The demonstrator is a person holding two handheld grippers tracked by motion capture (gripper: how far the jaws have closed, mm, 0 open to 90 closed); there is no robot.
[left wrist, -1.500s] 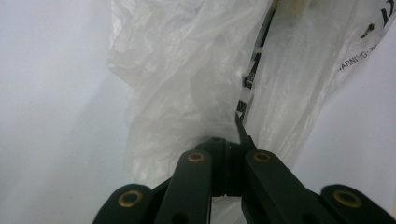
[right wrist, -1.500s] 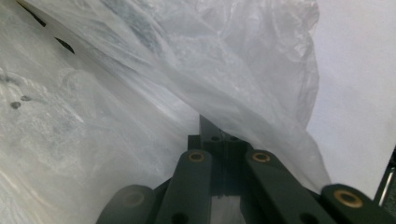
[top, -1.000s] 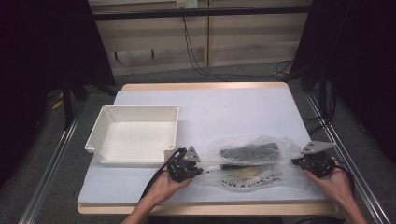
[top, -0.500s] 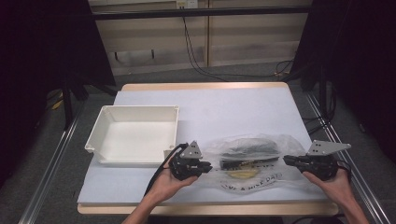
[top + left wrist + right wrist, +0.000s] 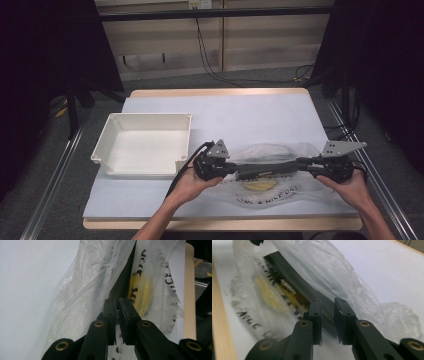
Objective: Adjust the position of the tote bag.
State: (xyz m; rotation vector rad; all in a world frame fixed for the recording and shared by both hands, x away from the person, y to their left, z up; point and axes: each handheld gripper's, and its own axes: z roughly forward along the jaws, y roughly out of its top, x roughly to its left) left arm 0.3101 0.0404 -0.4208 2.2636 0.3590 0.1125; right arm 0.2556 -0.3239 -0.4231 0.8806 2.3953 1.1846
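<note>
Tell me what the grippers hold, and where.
A dark flat pack inside the clear plastic bag: the left gripper pinches one end, the right gripper the other. Both grippers' jaws have just been opening a little, with the pack between them.

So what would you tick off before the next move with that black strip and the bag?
1. Left claw grips the black strip: ok. Its jaws have just been opening slightly, with the strip between them.
2. Right claw grips the other end: ok. Its jaws have also just been opening, with the strip between them.
3. Strip level between the two claws: ok.
4. Plastic bag clear of the strip: not ok. The plastic drapes against it.
5. White tray empty and ready: ok.
</note>
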